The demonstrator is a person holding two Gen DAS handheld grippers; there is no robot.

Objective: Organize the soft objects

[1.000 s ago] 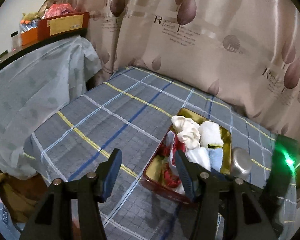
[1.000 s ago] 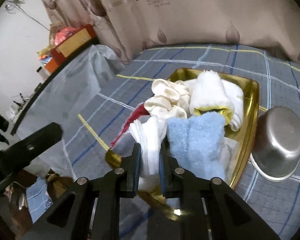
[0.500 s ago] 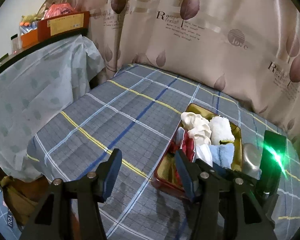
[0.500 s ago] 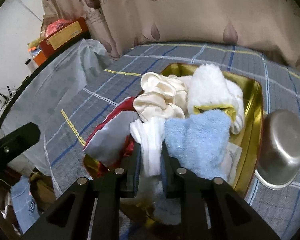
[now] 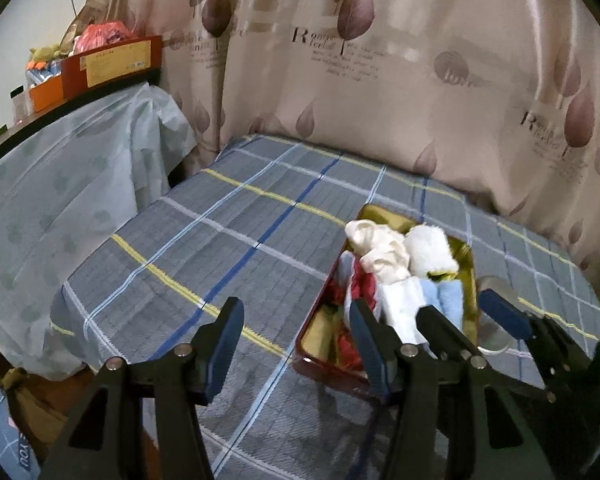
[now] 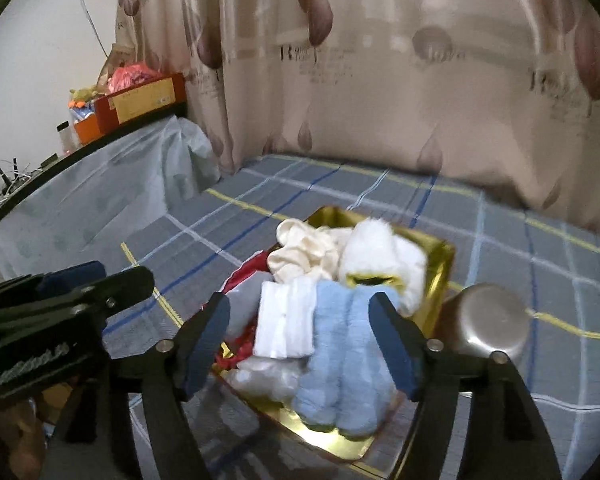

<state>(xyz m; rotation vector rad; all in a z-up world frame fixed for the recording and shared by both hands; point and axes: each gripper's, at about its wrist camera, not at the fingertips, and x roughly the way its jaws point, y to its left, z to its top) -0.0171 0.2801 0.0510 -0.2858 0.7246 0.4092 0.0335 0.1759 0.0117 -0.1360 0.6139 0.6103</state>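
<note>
The gold tin [image 6: 446, 258], at lower centre of the right wrist view on the plaid-covered desk [image 5: 228, 240], was packed with rolled soft items. Right tongs [image 6: 300, 344] were spread wide, empty, before the white folded cloth [image 6: 286, 326] and blue towel [image 6: 340, 344]. Left tongs [image 5: 296, 344] were likewise wide and empty. A release step was judged complete; withdrawal or another pick was called for. The steel bowl [image 6: 490, 320] was partly hidden; the red item [image 5: 360, 284] was indistinct.

The right gripper [image 6: 302, 344], clamped on the folded white cloth [image 6: 286, 322] a second ago, is now spread wide and drawn back above the gold tin [image 6: 444, 254]. The cloth has been left lying in the tin beside the blue towel [image 6: 346, 354], freed from the fingers.
</note>
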